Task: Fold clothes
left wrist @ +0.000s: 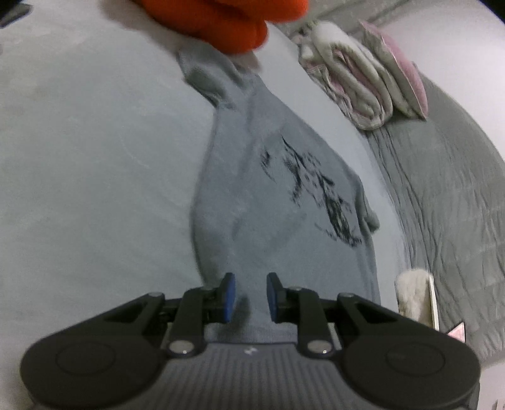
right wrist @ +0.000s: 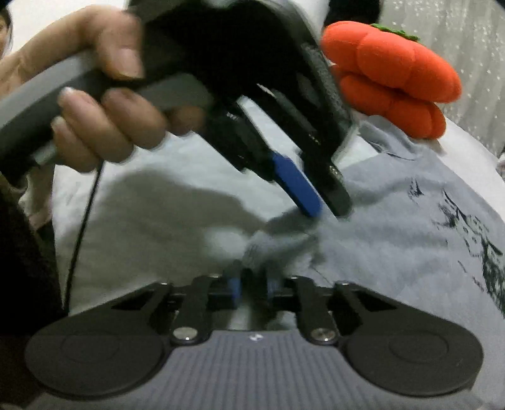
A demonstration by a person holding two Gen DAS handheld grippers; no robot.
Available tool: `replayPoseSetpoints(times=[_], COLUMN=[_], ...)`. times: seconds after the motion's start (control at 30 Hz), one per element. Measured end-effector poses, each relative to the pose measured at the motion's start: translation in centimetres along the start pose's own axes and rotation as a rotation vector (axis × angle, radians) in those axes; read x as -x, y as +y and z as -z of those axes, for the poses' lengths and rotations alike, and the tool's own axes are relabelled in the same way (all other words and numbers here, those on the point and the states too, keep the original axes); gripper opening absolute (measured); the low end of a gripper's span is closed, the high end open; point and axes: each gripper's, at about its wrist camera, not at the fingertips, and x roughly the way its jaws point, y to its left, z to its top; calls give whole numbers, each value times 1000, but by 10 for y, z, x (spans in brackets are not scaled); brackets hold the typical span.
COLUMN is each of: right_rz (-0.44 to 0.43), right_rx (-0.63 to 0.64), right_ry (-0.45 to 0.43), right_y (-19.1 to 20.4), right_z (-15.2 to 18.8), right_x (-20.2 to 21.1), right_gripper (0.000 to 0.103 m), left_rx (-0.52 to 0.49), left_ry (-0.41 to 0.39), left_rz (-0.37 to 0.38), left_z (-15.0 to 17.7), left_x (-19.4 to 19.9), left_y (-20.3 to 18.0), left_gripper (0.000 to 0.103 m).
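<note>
A light grey T-shirt [left wrist: 268,202] with a dark print lies bunched lengthwise on the pale bed sheet [left wrist: 94,157]. My left gripper [left wrist: 251,298] is open, its blue pads on either side of a fold of the shirt's near end, not closed on it. In the right wrist view the shirt [right wrist: 394,227] spreads to the right. My right gripper [right wrist: 254,284] is shut on a bunched edge of the shirt. The left gripper [right wrist: 325,208], held by a hand, hovers just above the shirt in front of it.
An orange pumpkin-shaped cushion [left wrist: 240,25] sits at the far end of the shirt, also in the right wrist view [right wrist: 394,82]. Folded white-and-pink clothes [left wrist: 363,82] lie at the right on a grey quilt [left wrist: 442,205]. A white fluffy item [left wrist: 413,293] lies near right.
</note>
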Motion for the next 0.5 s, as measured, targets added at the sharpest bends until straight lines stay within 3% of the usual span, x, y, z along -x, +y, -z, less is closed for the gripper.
replayPoseSetpoints(times=[0.17,0.3,0.5], right_rz=[-94,-221,-342], right_rx=[-219,-412,-544], right_ry=[-45,-66,-126], right_y=[-40,-70,-77], right_z=[1,2,-1], right_x=[13,21,35], right_gripper=[6,6,6], left_rx=[65,198,358], left_ry=[-34,-6,-6], left_rz=[-12,78,151], left_z=[-1,0,2], left_x=[7,-4,-19], left_y=[20,37,48], left_gripper=[22,22,22])
